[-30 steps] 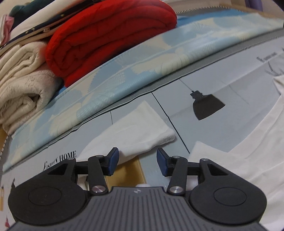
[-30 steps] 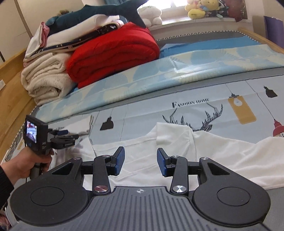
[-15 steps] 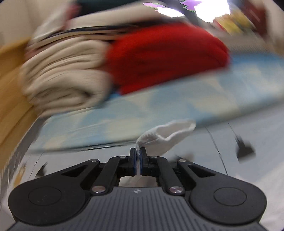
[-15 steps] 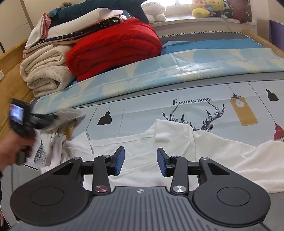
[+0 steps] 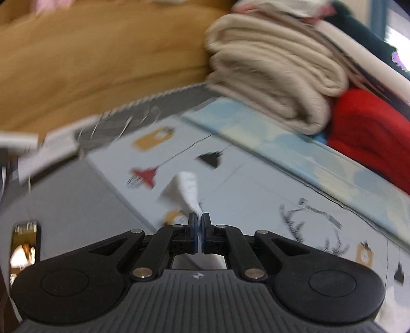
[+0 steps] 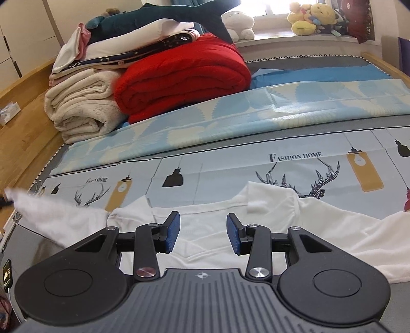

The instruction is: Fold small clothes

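Observation:
A white shirt [image 6: 269, 228] lies spread on the printed bed cover [image 6: 217, 169]. My left gripper [image 5: 199, 228] is shut on the end of the shirt's left sleeve [image 5: 185, 188], which sticks up past the fingertips. In the right wrist view that sleeve [image 6: 51, 217] is pulled out and lifted toward the left edge of the bed. My right gripper [image 6: 202, 234] is open and empty, just above the shirt's body below the collar [image 6: 271, 197].
A red blanket [image 6: 179, 76], cream towels [image 6: 82, 107] and stacked bedding sit at the back left. A light blue sheet [image 6: 230, 117] lies behind the cover. A wooden bed frame [image 5: 89, 64] runs along the left. Plush toys [image 6: 307, 18] sit on the windowsill.
My left gripper closed on the sleeve end, lifted it and swung left, pulling the sleeve outward. My right gripper stayed open and moved slightly closer over the shirt.

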